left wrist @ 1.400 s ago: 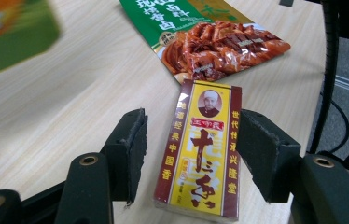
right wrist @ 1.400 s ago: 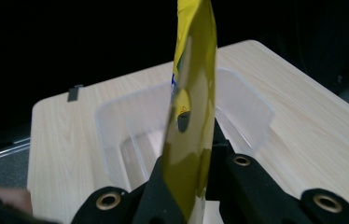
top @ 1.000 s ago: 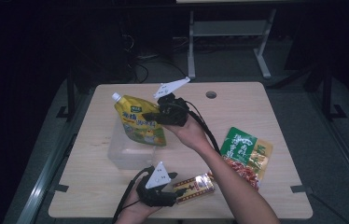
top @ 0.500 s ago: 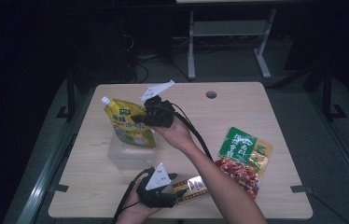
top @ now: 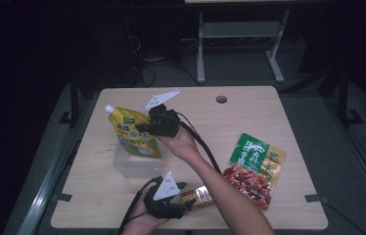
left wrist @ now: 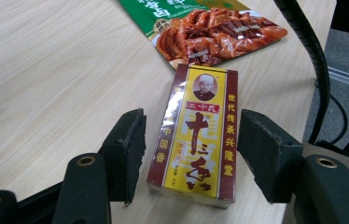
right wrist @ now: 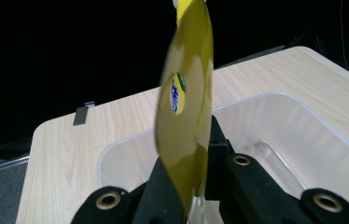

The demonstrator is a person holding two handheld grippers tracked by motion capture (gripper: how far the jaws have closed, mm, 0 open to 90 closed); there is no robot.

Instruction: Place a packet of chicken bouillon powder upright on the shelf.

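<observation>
My right gripper (top: 144, 128) is shut on a yellow spouted pouch (top: 134, 133), which it holds upright over a clear plastic tub (top: 125, 165). In the right gripper view the yellow pouch (right wrist: 186, 107) is seen edge-on between the black jaws, with the clear tub (right wrist: 275, 140) right below it. My left gripper (top: 187, 196) rests near the table's front edge and stands open. Between its jaws lies a yellow and maroon box (left wrist: 198, 133) flat on the table; the pads (left wrist: 128, 144) do not touch it.
A green and red snack bag (top: 255, 166) lies on the right part of the wooden table (top: 249, 112); its near end shows as the snack bag (left wrist: 210, 28) beyond the box. A cable hole (top: 221, 99) sits near the far edge. The floor around is dark.
My right gripper has carried the yellow pouch leftward and then settled it over the clear tub. The left gripper has stayed at the box near the front edge.
</observation>
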